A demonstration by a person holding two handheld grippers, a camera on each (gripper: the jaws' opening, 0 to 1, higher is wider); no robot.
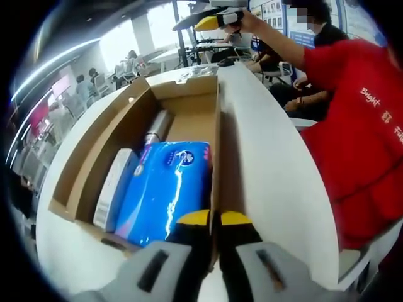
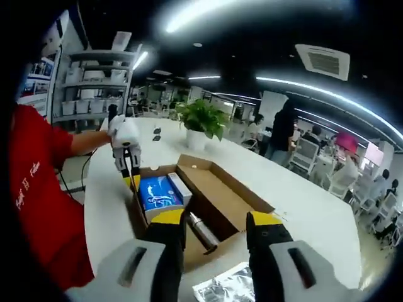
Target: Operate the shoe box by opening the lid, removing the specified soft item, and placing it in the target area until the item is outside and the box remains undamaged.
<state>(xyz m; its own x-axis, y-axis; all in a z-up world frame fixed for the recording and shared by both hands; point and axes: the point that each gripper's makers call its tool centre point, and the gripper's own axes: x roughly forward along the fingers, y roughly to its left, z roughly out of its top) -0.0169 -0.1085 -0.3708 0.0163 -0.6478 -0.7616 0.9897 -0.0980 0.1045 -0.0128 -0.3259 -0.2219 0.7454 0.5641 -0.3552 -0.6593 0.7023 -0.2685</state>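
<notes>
- Lying open on the white table (image 1: 277, 170), the shoe box (image 1: 189, 110) has its near end cut off behind the left gripper (image 1: 214, 218) in the left gripper view; the print on the blue soft pack (image 1: 167, 185) is too small to read.
- Inside the box, from left to right in that view: a white carton (image 1: 115, 187) along the 9 o'clock wall, the blue soft pack beside it, and a silver cylinder (image 1: 157, 128) towards 12 o'clock, partly hidden.
- The left gripper's yellow-tipped jaws are clenched on the box's right wall, just beside the blue pack; in the right gripper view it (image 2: 130, 171) stands at the box's 9 o'clock edge.
- The right gripper (image 2: 216, 226) is released, jaws wide apart, hovering over the near end of the box (image 2: 217, 195) and touching nothing; the silver cylinder (image 2: 201, 229) shows between them.
- A crinkled clear wrapper (image 2: 230, 283) lies at 6 o'clock, partly cut off.
- A potted plant (image 2: 200, 123) stands beyond the box at 12 o'clock.
</notes>
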